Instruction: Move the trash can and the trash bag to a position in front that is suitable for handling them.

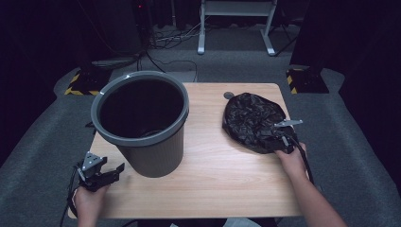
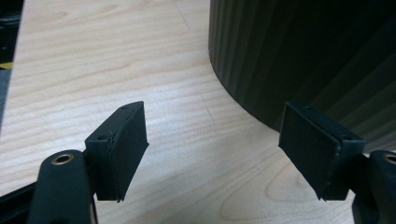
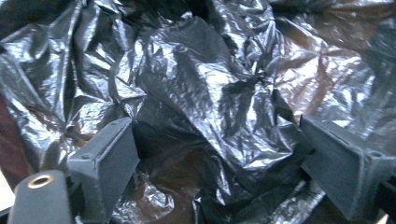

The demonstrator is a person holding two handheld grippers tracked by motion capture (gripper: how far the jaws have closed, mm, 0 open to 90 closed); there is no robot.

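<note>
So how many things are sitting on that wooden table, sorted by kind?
Round grey ribbed plastic waste bin: 1
Crumpled glossy black plastic bag: 1
Small round grey disc at the table's far edge: 1
Total: 3

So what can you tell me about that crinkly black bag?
The black bag is thin, shiny plastic, crumpled into a loose heap with many creases. It lies on the right part of the wooden table, apart from the grey bin. The right tool is at its near edge, jaws open with folds bulging between them.
</note>
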